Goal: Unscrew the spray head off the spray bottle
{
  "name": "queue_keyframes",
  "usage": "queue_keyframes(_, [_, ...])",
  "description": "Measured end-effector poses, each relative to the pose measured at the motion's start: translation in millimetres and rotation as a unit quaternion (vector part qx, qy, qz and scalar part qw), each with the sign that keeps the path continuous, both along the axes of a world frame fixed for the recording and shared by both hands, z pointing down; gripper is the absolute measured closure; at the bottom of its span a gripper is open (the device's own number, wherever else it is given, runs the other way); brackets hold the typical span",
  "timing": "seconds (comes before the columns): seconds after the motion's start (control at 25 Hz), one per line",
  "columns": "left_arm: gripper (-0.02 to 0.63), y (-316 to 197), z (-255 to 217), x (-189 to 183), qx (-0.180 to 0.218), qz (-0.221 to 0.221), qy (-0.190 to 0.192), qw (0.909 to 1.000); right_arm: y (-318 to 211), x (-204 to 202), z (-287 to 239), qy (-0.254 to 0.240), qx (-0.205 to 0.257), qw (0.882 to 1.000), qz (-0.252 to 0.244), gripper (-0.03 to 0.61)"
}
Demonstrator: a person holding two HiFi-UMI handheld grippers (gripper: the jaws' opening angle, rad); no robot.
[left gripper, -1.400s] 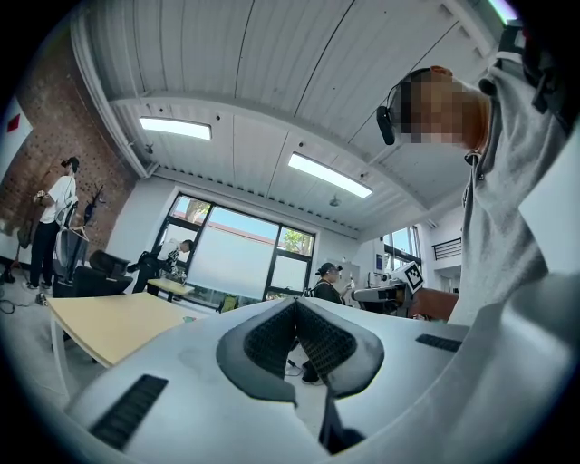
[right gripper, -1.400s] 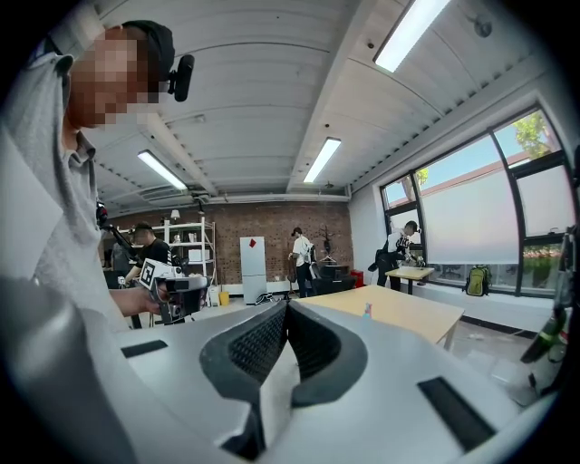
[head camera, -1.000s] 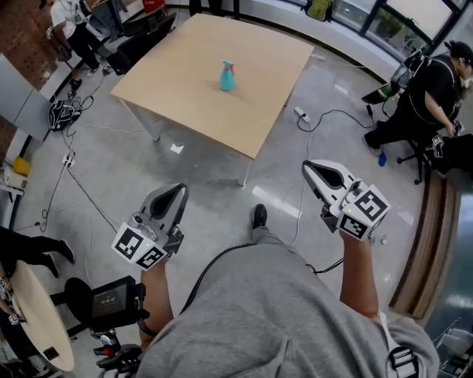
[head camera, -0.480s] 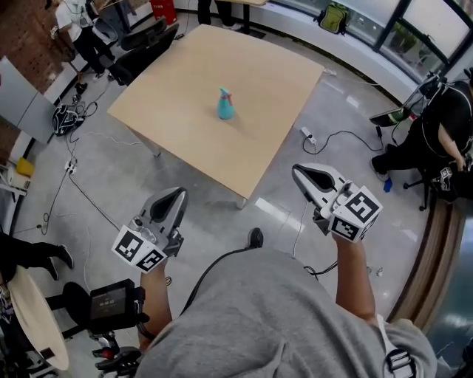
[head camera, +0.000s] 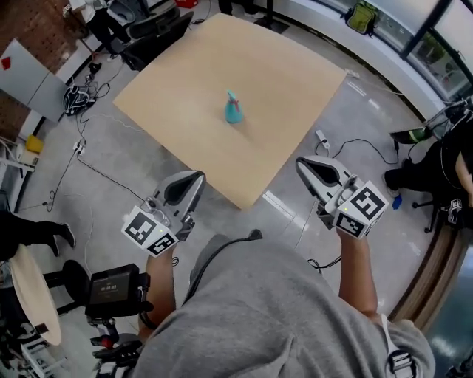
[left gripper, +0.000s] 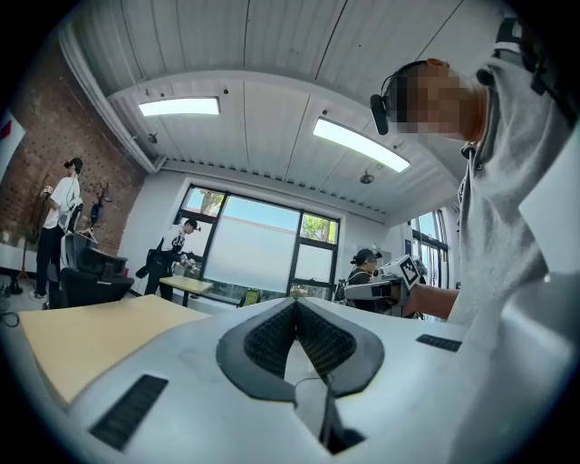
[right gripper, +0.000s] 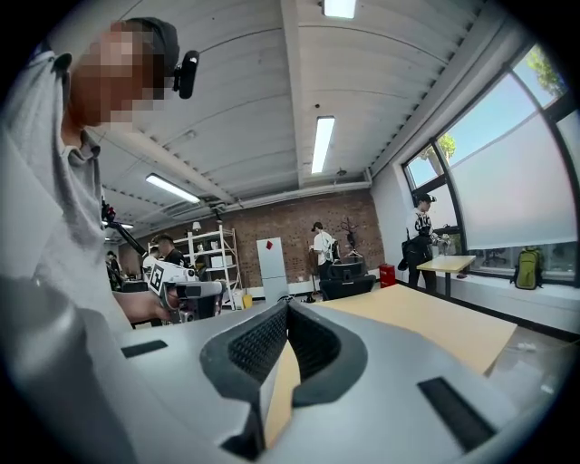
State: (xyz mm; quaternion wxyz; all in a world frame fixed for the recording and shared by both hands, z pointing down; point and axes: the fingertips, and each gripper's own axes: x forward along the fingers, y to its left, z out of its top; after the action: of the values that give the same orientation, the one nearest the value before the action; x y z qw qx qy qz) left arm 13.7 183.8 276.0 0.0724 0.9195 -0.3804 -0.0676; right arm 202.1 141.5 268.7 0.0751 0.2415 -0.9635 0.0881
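- The spray bottle (head camera: 233, 109), a teal one, stands upright near the middle of the bench (head camera: 185, 74) with its spray head (head camera: 230, 96) on top. Nothing else is on the bench.
- Both grippers are held over the floor on the near side of the bench, well apart from the bottle. Neither touches it.
- The left gripper (head camera: 194, 179) sits in the person's left hand and points toward the near edge of the bench.
- In the left gripper view its 2 fingers (left gripper: 268, 340) are pressed together at the tip, with nothing between them.
- The right gripper (head camera: 307, 166) is held out at the right, just off the bench's near corner.
- In the right gripper view its 2 fingers (right gripper: 256, 349) are also closed tight and empty. The wooden top of the bench shows beyond them.
- Each gripper view catches the other gripper off to the side, with the marker cube on it.
- Cables (head camera: 347, 144) and a power strip (head camera: 322, 138) lie on the grey floor right of the bench.
- A person in black (head camera: 447, 159) sits at the far right.
- A green backpack (head camera: 362, 16) rests by the window.
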Motion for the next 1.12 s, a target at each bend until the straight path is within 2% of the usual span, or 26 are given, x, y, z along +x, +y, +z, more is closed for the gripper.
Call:
queue_keyframes(0.12, [0.609,-29,-9,2,0.000,0.000,0.000,1.0000,-25,1,-4,0.000,-0.004,1.000,-0.003,0.574])
queue_keyframes(0.28, [0.609,-98,-2,-28,-0.007,0.003,-0.001,1.0000,-91,-29,3,0.003,-0.013,1.000,-0.002,0.574])
queue_keyframes(0.48, [0.609,-105,-4,-21,0.003,0.023,0.008,0.9997,-78,-20,-5,0.002,-0.003,1.000,0.021,0.574])
queue_keyframes(0.6, [0.609,-146,1,-40,0.005,0.040,0.015,0.9991,-107,-44,-2,0.008,-0.002,0.999,0.031,0.574])
queue_keyframes(0.76, [0.609,-217,32,-71,-0.010,0.070,0.024,0.9972,-160,-89,12,0.000,-0.005,0.999,0.046,0.573])
queue_keyframes(0.92, [0.607,-250,64,-70,-0.015,0.107,0.042,0.9933,-177,-101,19,0.011,0.014,0.998,0.064,0.572])
queue_keyframes(1.04, [0.603,-274,103,-65,-0.021,0.134,0.024,0.9904,-185,-109,10,0.014,0.023,0.996,0.086,0.572])
queue_keyframes(1.08, [0.559,-283,124,-63,-0.028,0.139,0.007,0.9899,-186,-113,9,0.018,0.023,0.995,0.093,0.571])
queue_keyframes(1.12, [0.465,-293,149,-63,-0.039,0.138,-0.016,0.9895,-187,-117,10,0.022,0.022,0.995,0.096,0.571])
